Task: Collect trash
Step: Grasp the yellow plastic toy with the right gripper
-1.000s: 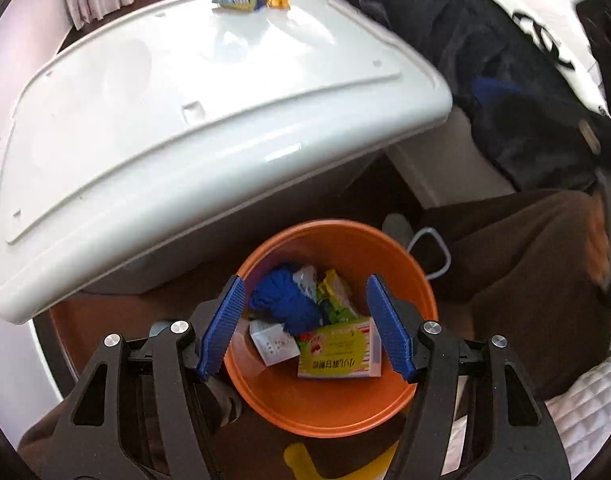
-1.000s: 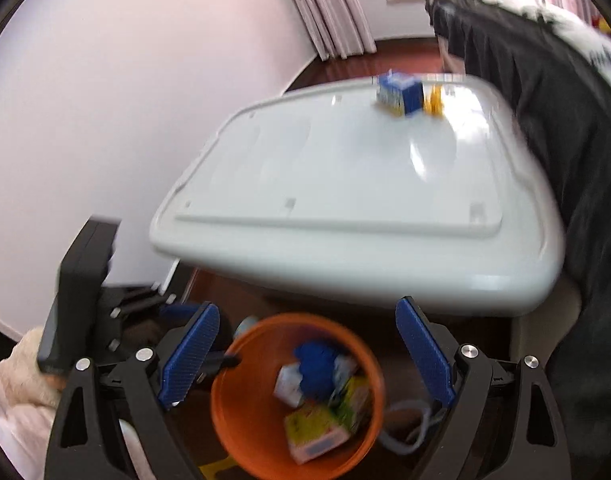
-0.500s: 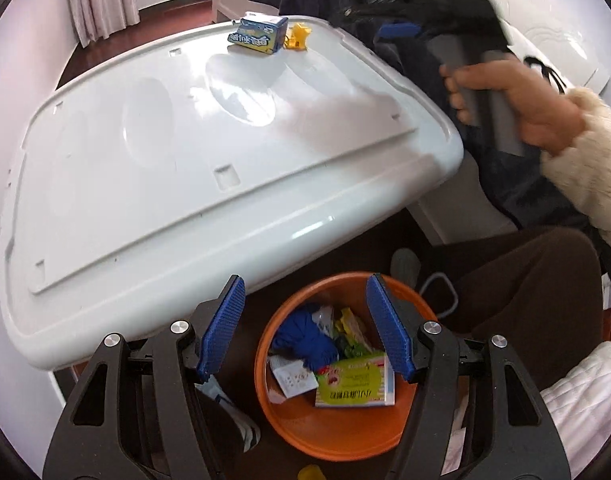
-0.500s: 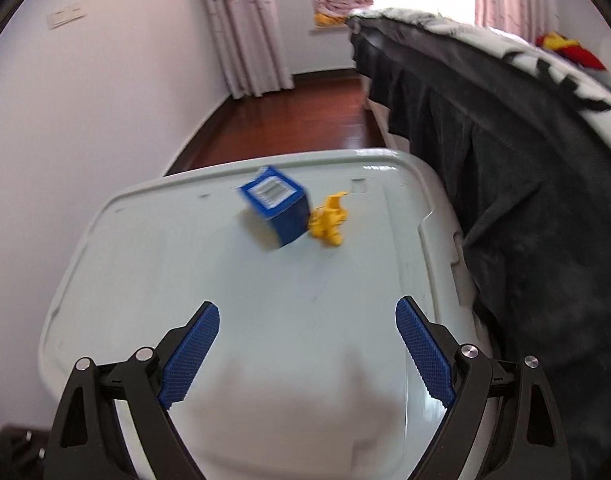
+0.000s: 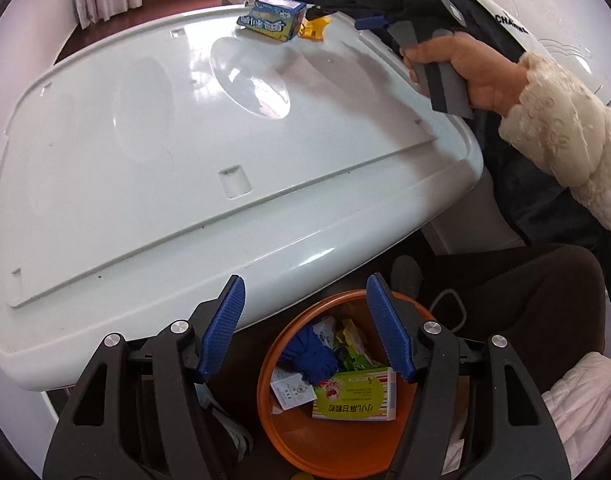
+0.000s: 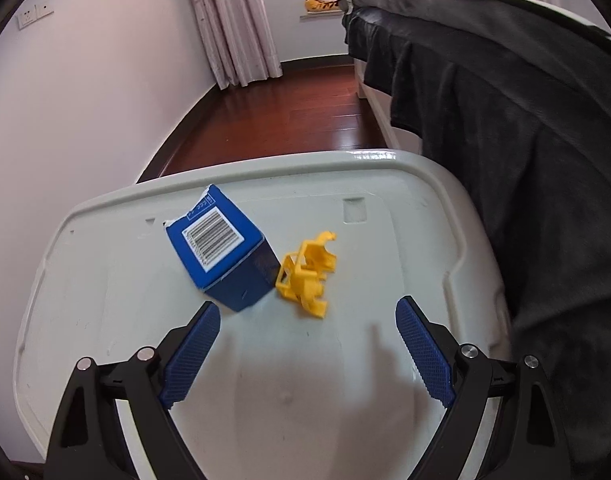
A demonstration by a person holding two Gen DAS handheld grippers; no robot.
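Blue carton (image 6: 222,249) and yellow plastic piece (image 6: 306,275) lay touching on the white lid (image 6: 345,380). I held right gripper (image 6: 307,354) wide open, empty, near them; left gripper (image 5: 305,334) gaped empty above the orange bin (image 5: 329,446).

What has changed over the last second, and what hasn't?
The right gripper swung from over the orange bin up across the white lid toward the blue carton and yellow plastic piece. Nothing grasped; both grippers stay open, the left gripper over the bin.

Open lid surface (image 6: 265,380) before right claw (image 6: 307,354), blue carton (image 6: 225,256) ahead-left.
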